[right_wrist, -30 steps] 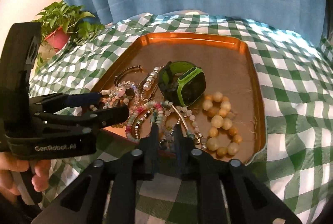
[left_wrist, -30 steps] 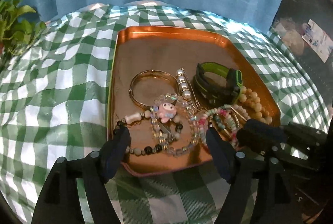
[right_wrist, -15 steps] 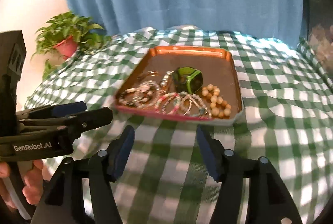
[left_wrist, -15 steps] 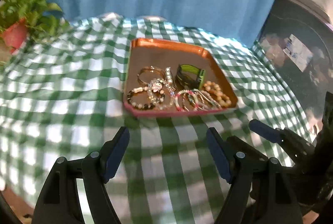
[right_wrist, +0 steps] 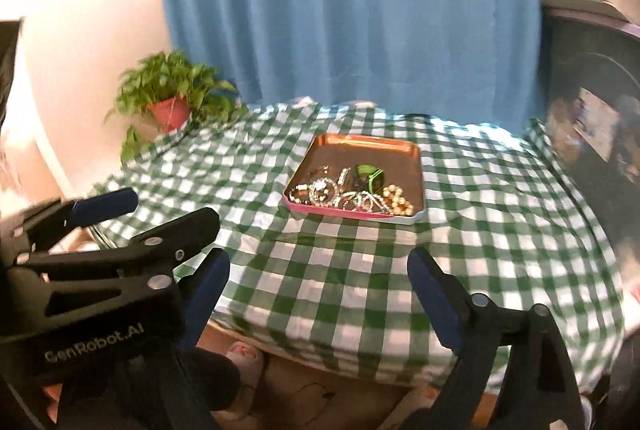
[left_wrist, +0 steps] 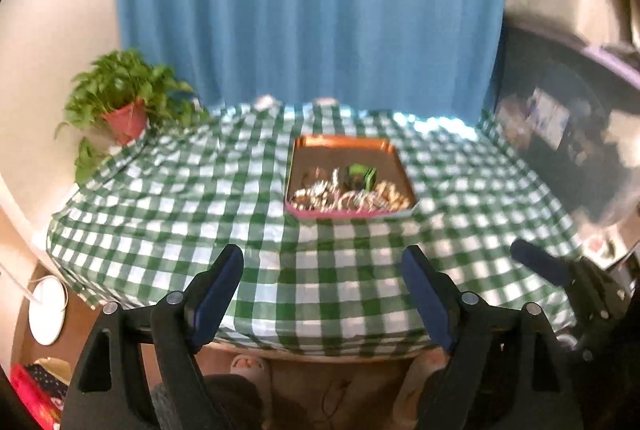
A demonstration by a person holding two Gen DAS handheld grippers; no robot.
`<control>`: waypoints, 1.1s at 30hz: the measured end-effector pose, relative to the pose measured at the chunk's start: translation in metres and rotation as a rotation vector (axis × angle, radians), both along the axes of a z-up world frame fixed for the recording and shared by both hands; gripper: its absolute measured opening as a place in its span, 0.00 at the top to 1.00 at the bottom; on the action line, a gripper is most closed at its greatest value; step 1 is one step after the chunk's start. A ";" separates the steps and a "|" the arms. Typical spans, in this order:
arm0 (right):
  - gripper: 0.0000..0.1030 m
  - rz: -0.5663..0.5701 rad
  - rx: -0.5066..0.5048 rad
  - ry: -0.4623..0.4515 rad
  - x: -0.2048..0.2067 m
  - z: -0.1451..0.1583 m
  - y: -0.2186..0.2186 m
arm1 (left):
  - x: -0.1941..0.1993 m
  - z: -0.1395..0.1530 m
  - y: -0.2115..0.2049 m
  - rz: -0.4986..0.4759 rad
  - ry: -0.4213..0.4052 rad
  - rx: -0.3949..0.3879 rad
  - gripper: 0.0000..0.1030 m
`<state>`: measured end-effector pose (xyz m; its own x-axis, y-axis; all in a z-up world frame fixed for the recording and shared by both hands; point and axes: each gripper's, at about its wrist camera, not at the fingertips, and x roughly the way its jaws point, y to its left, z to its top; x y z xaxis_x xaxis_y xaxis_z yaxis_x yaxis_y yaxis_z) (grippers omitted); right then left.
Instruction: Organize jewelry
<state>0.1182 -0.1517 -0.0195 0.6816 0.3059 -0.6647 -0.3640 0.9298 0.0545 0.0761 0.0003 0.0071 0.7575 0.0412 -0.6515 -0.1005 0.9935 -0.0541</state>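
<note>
Looking from the left wrist, the left tongs (left_wrist: 322,284) hang over the near edge of the bench (left_wrist: 180,190) with jaws opening and nothing between them, well short of the copper tray (left_wrist: 344,144) holding the jewelry (left_wrist: 348,196) far across the checked cloth. From the right wrist, the right tongs (right_wrist: 318,288) are likewise opening and empty, the left tongs showing at near left, and the tray's beaded bracelets (right_wrist: 352,198) and green watch (right_wrist: 370,176) lie at its near end, with a potted plant (right_wrist: 170,98) far left.

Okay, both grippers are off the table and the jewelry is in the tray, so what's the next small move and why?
Probably set both down: left gripper and right gripper are opening with nothing between them, and all jewelry visible lies in the tray.
</note>
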 end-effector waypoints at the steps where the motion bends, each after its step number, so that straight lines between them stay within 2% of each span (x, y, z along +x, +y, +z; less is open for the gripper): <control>1: 0.11 -0.013 0.015 0.015 -0.006 0.010 -0.004 | -0.009 0.012 -0.003 -0.009 -0.015 -0.001 0.17; 2: 0.11 -0.023 0.017 0.015 -0.011 0.018 -0.007 | -0.016 0.022 -0.008 -0.013 -0.021 0.006 0.14; 7: 0.11 -0.100 -0.016 -0.067 -0.047 0.058 -0.017 | -0.048 0.054 -0.021 -0.020 -0.081 0.046 0.13; 10: 0.11 -0.130 -0.011 -0.056 -0.061 0.065 -0.021 | -0.056 0.060 -0.026 -0.039 -0.047 0.058 0.13; 14: 0.10 -0.144 -0.003 -0.025 -0.070 0.062 -0.023 | -0.065 0.058 -0.029 -0.044 -0.032 0.068 0.13; 23: 0.10 -0.169 -0.031 0.028 -0.076 0.039 -0.022 | -0.064 0.032 -0.031 -0.039 0.040 0.070 0.13; 33: 0.10 -0.181 -0.034 0.047 -0.079 0.033 -0.019 | -0.065 0.025 -0.026 -0.045 0.049 0.040 0.13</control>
